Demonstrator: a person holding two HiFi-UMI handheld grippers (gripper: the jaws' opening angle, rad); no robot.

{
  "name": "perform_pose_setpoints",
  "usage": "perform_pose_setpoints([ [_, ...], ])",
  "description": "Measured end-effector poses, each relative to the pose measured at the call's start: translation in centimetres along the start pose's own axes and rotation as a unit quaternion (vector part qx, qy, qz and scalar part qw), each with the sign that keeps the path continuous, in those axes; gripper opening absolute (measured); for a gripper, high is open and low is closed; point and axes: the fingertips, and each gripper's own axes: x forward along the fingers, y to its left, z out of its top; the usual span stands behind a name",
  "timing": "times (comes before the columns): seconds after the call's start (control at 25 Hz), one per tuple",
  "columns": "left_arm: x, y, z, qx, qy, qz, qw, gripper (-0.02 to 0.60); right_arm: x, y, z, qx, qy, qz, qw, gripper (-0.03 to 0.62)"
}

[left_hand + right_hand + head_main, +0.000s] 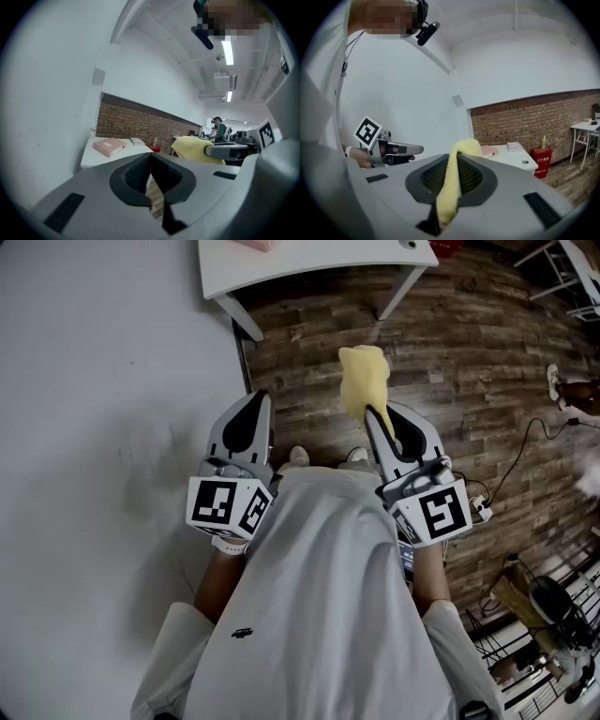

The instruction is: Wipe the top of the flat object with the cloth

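Seen from the head view, the person in a white shirt stands on the wooden floor (469,362) beside a white wall (94,427), with both tools held out in front at mid-frame. The left gripper (256,405) sits left of centre and carries nothing. The right gripper (379,424), right of centre, has the yellow cloth (364,381) pinched at its tips, the loose bulk bunched just beyond them towards the top of the frame. The white table (309,263) runs along the upper edge, and only a sliver of the flat pink box (255,244) shows on it, well apart from both grippers. In the left gripper view, the left gripper (150,159) has its jaws closed together at the tips with nothing between them. The flat pink box (109,146) lies on the table (91,157) at centre left, beyond the jaws, while the cloth (192,150) hangs at centre right from the other tool. In the right gripper view, the right gripper (454,161) is clamped on the cloth (449,192), which runs as a yellow strip down between the pads at lower centre. The left gripper (412,150) shows at centre left, and a corner of the flat pink box (490,151) peeks out right of the cloth, on the table (518,161) in front of a brick wall (534,122).
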Motion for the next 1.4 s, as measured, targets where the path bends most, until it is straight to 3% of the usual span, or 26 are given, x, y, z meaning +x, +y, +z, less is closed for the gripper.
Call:
perform_pose_setpoints([
  [0.8,-0.3,1.5,-0.1,-0.015,0.011,0.027,0.9995,0.018,0.3,-1.4,0.0,0.022,0.013,-0.009,1.0,0.044],
  [1.12,-0.5,7.7,0.5,-0.017,0.032,0.03,0.9989,0.018,5.7,-0.2,1.3,0.038,-0.002,-0.018,0.999,0.049],
  [1.4,-2.9,10.7,2.1,-0.028,-0.003,0.038,0.9989,0.018,9.0,2.7,2.7,0.029,-0.017,0.008,0.999,0.049],
])
